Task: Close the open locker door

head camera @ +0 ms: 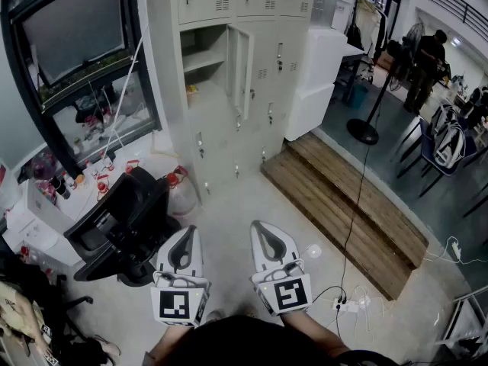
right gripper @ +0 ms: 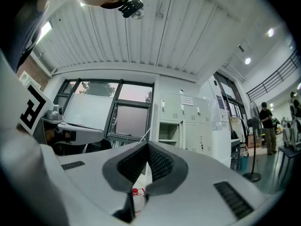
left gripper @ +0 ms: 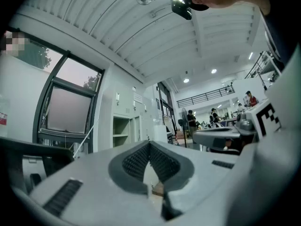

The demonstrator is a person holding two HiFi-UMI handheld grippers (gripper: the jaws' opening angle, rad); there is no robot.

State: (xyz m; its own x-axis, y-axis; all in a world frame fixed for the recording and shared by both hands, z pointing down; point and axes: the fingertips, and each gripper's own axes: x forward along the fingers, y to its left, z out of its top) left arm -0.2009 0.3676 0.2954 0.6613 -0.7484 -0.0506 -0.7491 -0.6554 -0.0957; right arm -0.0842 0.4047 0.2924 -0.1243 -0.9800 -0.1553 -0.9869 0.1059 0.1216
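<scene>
Nearby, the left gripper [head camera: 188, 232] and right gripper [head camera: 261, 229] were both clenched on nothing, well apart from the far locker door [head camera: 242, 69], which hung open.

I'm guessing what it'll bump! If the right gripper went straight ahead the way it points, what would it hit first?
Probably the grey lockers, near the open compartment. The right gripper, jaws shut, has only bare floor before them, though depth is hard to judge.
</scene>
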